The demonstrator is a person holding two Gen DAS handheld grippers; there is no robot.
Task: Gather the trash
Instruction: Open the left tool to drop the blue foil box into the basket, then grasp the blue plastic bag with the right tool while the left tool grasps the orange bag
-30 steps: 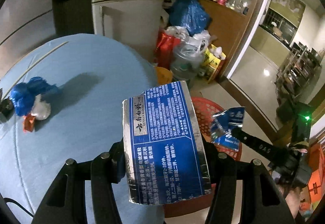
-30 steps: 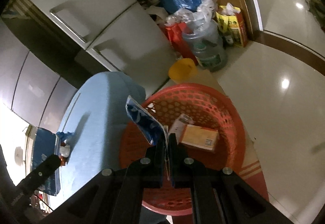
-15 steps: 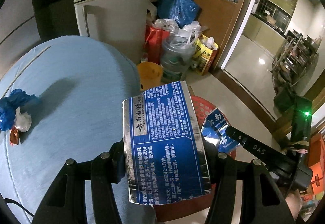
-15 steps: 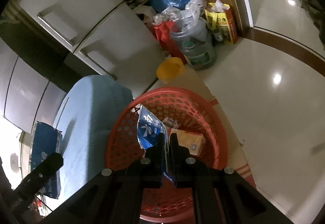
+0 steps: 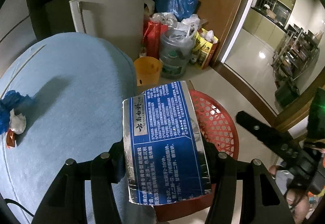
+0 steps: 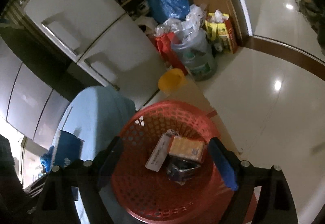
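My left gripper is shut on a flattened blue and silver toothpaste box, held above the edge of the blue table and the red basket. My right gripper is open and empty above the red basket. In the basket lie a crumpled blue wrapper, an orange box and a white box. The right gripper also shows in the left wrist view. A blue bag with scraps lies on the table's left.
A yellow bucket, a water jug, red and yellow bags and a blue sack crowd the floor by the fridge. Shiny tiled floor lies to the right of the basket.
My right gripper has opened and the blue wrapper has dropped into the red basket. My left gripper has swung right with the toothpaste box towards the basket.
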